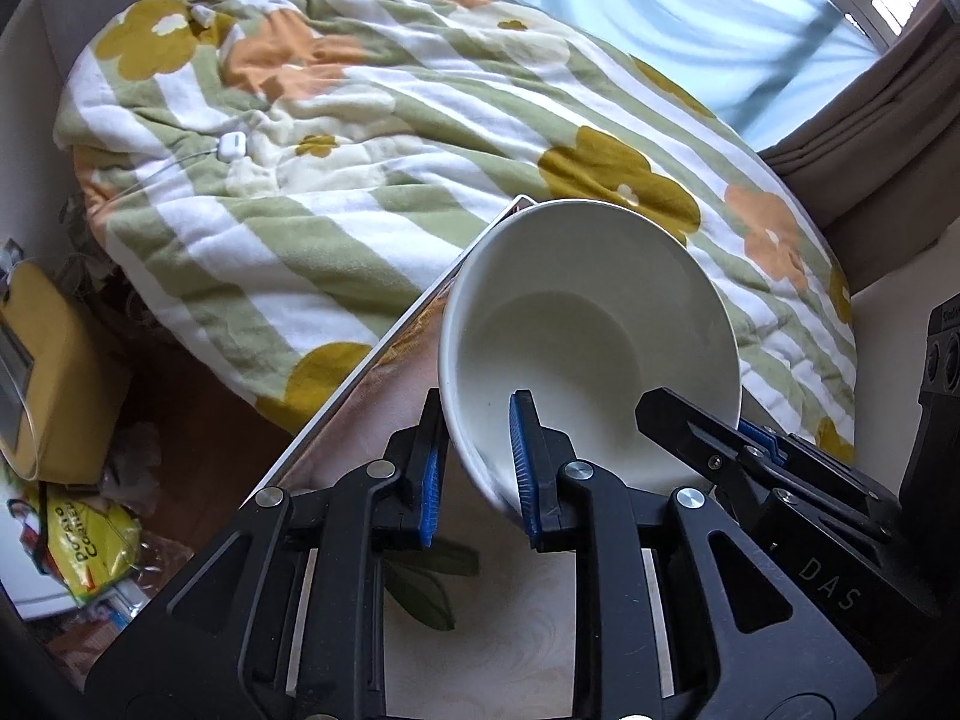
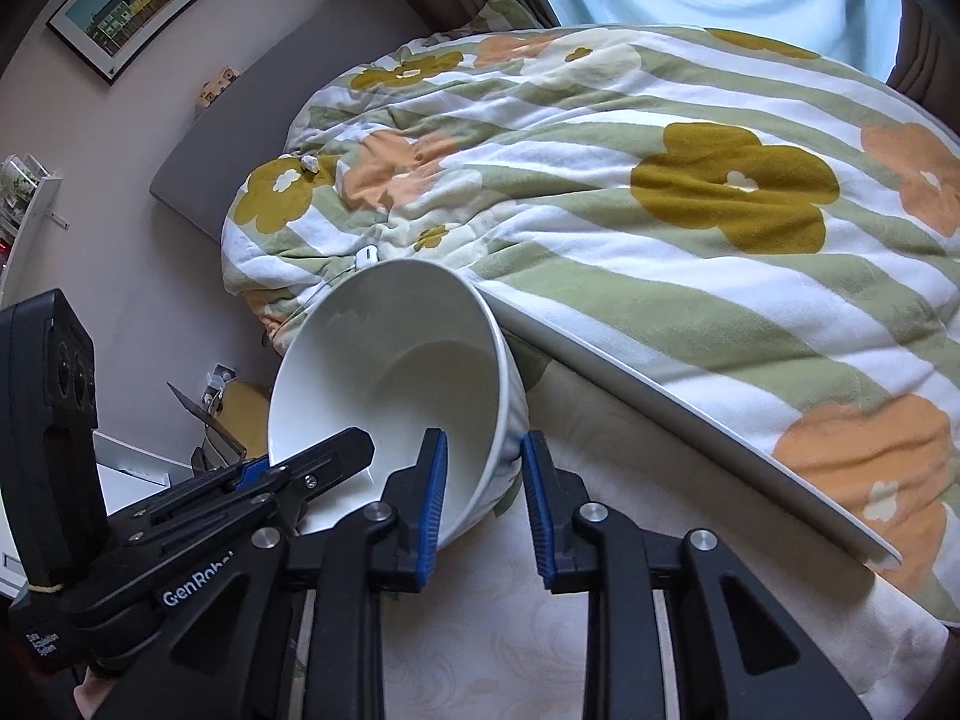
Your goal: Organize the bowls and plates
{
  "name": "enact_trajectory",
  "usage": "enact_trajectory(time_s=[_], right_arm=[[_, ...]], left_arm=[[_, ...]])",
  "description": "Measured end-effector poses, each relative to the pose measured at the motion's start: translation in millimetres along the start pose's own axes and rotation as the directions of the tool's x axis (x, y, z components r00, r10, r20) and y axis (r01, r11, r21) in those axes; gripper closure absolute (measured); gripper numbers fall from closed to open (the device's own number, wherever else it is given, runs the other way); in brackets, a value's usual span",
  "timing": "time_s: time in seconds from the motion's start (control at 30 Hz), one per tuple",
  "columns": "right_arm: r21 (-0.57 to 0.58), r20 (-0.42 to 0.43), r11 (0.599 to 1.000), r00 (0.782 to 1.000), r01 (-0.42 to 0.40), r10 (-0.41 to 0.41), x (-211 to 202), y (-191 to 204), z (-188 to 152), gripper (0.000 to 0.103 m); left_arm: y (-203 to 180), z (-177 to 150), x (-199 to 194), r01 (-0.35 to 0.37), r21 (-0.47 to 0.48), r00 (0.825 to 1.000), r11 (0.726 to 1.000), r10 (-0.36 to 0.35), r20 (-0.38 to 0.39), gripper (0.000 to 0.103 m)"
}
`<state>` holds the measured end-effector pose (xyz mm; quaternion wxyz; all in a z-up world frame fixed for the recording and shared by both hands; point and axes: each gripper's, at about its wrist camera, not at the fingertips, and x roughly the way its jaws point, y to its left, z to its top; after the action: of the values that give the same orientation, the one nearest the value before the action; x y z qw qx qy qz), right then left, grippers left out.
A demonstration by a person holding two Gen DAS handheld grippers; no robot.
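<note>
A white bowl (image 1: 591, 336) is tilted on its side above the table, its mouth facing both cameras. My left gripper (image 1: 477, 468) has its jaws on either side of the bowl's rim, one blue pad inside and one outside, shut on it. My right gripper (image 2: 483, 492) straddles the opposite rim of the same bowl (image 2: 396, 384) the same way. Each gripper also shows in the other view, the right one in the left wrist view (image 1: 696, 420) and the left one in the right wrist view (image 2: 324, 456).
The table (image 2: 540, 648) has a pale patterned cloth and a white edge (image 2: 690, 420). Beyond it lies a bed with a green-striped floral blanket (image 1: 372, 180). A yellow box (image 1: 42, 372) and a snack bag (image 1: 90, 546) lie on the floor at left.
</note>
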<state>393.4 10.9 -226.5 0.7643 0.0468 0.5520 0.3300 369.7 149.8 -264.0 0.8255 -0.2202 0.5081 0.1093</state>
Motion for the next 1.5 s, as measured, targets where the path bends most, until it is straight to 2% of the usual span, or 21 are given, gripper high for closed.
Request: enact_trajectory(time_s=[0.2, 0.33, 0.53, 0.7, 0.9, 1.13, 1.27, 1.5], right_arm=[[-0.005, 0.059, 1.000, 0.998, 0.004, -0.004, -43.9, 7.1, -16.2, 0.080], [-0.008, 0.107, 0.999, 0.994, 0.039, -0.038, -86.5, 14.3, -36.6, 0.080], [0.021, 0.179, 0.995, 0.979, 0.098, -0.100, -164.9, 19.0, -85.9, 0.080], [0.060, 0.228, 0.983, 0.957, 0.171, -0.181, -227.5, 17.6, -134.6, 0.080], [0.138, 0.257, 0.960, 0.927, 0.245, -0.274, -288.8, 5.4, -197.9, 0.080], [0.277, 0.255, 0.916, 0.896, 0.291, -0.363, -331.0, -20.8, -257.5, 0.080], [0.363, 0.236, 0.881, 0.885, 0.303, -0.402, -341.9, -33.7, -286.4, 0.080], [0.467, 0.168, 0.828, 0.889, 0.309, -0.427, -334.6, -56.8, -331.0, 0.080]], left_arm=[[-21.0, -18.5, -44.6, 0.015, 0.047, 0.999, 0.999, -0.018, 0.048, 0.085], [-42.9, -40.7, -80.2, 0.038, 0.092, 0.996, 0.995, -0.045, 0.073, 0.085], [-84.5, -92.0, -137.2, 0.086, 0.173, 0.991, 0.981, -0.102, 0.088, 0.085], [-123.5, -142.1, -172.0, 0.145, 0.255, 0.984, 0.956, -0.166, 0.060, 0.085], [-170.9, -207.1, -200.6, 0.209, 0.348, 0.974, 0.914, -0.225, 0.007, 0.085], [-218.1, -267.8, -206.5, 0.296, 0.457, 0.955, 0.839, -0.276, -0.111, 0.085], [-242.8, -300.3, -198.0, 0.315, 0.541, 0.949, 0.779, -0.251, -0.192, 0.085], [-261.4, -338.7, -174.7, 0.314, 0.612, 0.944, 0.726, -0.170, -0.283, 0.085]])
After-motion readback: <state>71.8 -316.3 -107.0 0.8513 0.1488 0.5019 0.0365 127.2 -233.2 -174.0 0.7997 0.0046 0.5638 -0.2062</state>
